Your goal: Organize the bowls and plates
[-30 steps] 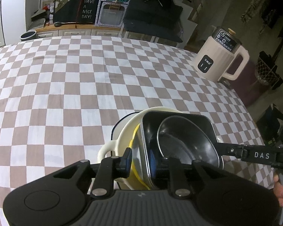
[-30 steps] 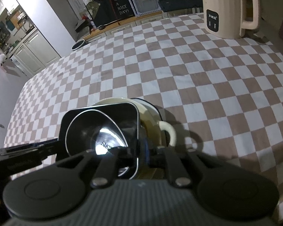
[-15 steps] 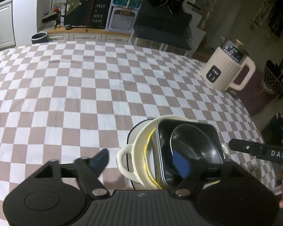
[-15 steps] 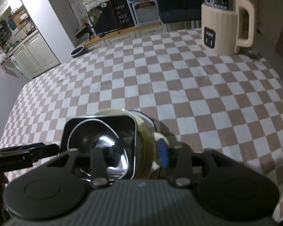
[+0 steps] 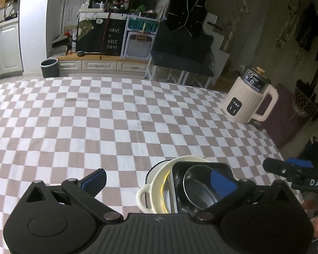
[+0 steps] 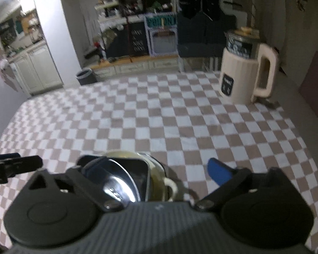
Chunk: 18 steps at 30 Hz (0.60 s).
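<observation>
A nested stack stands on the checkered table: a cream two-handled dish (image 5: 152, 190), a black square tray (image 5: 174, 182) inside it, and a round dark metal bowl (image 5: 199, 188) on top. My left gripper (image 5: 159, 181) hovers above the stack's left side. Its jaws are opening wide and the blue pads (image 5: 95, 178) touch nothing. In the right wrist view the same dish (image 6: 159, 182), tray (image 6: 141, 169) and bowl (image 6: 118, 182) lie under my right gripper (image 6: 156, 169), whose jaws are also opening, clear of the stack. Each gripper's tip shows in the other's view.
A cream electric kettle (image 5: 246, 101) stands at the table's far right corner, also seen as the kettle (image 6: 241, 74). The checkered tablecloth (image 5: 95, 116) stretches away to the left and far side. A person's fingers (image 5: 311, 216) show at the right edge. A grey bin (image 5: 49, 67) sits on the floor beyond.
Both grippers were shut on opposite rims of the stack. They have let go, spread wide and lifted up and back. The stack stays on the table.
</observation>
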{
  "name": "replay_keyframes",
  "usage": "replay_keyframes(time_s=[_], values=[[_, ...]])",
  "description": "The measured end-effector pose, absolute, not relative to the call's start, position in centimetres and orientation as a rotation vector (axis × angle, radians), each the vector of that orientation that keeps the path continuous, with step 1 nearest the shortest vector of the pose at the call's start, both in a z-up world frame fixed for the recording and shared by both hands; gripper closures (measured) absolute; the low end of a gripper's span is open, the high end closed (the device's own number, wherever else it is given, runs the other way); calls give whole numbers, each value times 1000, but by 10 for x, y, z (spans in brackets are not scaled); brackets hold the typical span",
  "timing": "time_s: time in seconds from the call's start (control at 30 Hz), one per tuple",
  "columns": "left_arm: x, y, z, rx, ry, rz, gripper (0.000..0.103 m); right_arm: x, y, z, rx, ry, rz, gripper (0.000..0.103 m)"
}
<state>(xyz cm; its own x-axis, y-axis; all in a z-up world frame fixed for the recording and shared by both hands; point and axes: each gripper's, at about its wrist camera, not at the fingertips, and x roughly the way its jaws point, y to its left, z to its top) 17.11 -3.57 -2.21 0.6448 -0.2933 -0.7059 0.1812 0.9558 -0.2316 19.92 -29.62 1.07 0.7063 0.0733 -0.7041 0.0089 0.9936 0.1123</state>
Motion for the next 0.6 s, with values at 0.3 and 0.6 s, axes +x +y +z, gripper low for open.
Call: replay_keyframes(time_s=[0.3,0.6], values=[[114,-46,24,-7,654,-269,0,147,-291,54,4,655,46,0],[45,-43,37,-25,543,-279,0,75,-294,70,23,521,43,0]])
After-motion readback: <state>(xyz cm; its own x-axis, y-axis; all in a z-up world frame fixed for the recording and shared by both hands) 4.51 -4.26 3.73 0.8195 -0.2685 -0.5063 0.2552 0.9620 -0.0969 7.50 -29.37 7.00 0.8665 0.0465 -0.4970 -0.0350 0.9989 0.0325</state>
